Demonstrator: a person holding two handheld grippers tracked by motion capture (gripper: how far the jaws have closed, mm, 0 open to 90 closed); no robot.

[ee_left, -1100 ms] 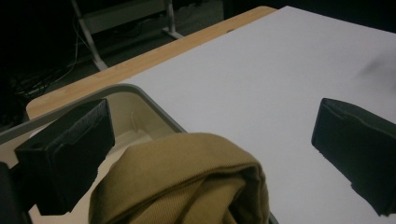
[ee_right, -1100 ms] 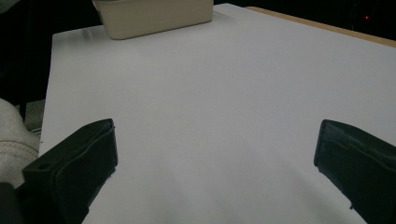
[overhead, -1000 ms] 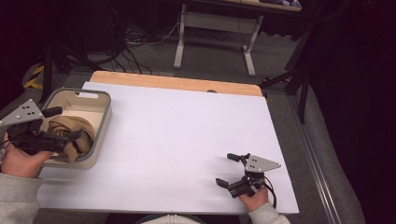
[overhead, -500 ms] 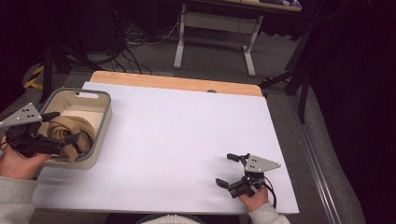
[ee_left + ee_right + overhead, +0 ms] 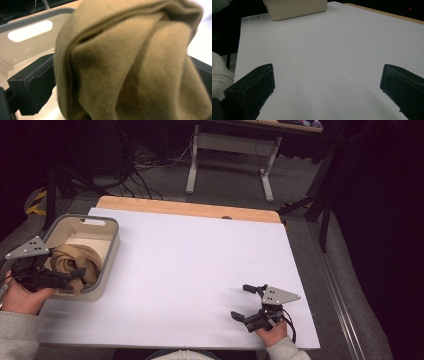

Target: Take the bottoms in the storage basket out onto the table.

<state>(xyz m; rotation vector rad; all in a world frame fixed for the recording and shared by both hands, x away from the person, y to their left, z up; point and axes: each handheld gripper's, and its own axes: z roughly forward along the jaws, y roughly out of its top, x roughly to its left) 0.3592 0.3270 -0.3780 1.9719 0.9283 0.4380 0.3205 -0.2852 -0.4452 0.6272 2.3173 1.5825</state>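
A tan cloth (image 5: 76,260) lies bunched in the beige bin (image 5: 113,245) at the table's left edge. My left gripper (image 5: 74,274) reaches into the bin from the near side and is shut on the cloth. In the left gripper view the cloth (image 5: 125,62) bulges between the two black jaws, close to the lens, and the bin wall (image 5: 30,22) with its handle slot stands behind. My right gripper (image 5: 241,302) rests near the table's front right corner, open, with bare white table between its jaws (image 5: 327,82).
The white table top (image 5: 200,265) has a wooden strip along its far edge. The bin (image 5: 294,8) sits far off in the right gripper view. Beyond the table are a desk frame (image 5: 227,150) and cables on the floor.
My left hand has drawn back a little toward the near left, and the cloth has bunched up higher in the bin. The right gripper has stayed put.
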